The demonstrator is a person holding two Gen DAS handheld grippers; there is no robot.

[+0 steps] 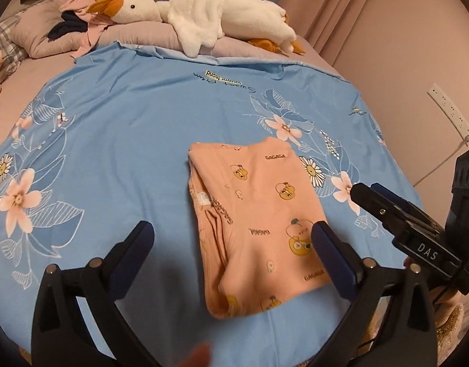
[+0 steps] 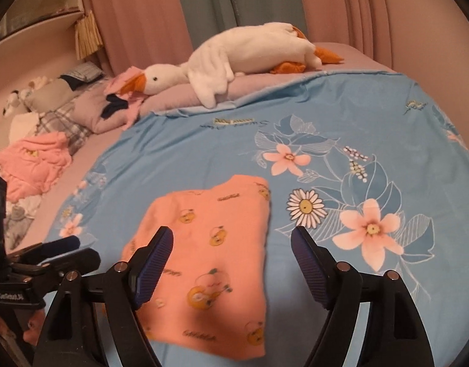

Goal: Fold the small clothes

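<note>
Bed sheet [image 1: 118, 128], blue floral, carries folded peach garment [image 1: 258, 202], apparently flat; left gripper [image 1: 231, 238] fingers apart, empty; right gripper [image 2: 232, 244] fingers likewise apart above it

A bed [image 2: 341, 61] with a mauve sheet fills the room, a blue floral cover [image 1: 127, 128] spread across it. Pink curtains [image 2: 136, 9] with a grey-green panel [image 2: 234, 0] between them hang behind. A pale wall [image 1: 418, 46] carries a white power strip [image 1: 450, 111]. A grey pillow [image 1: 35, 36] lies at the head. The light is warm and dim.
</note>
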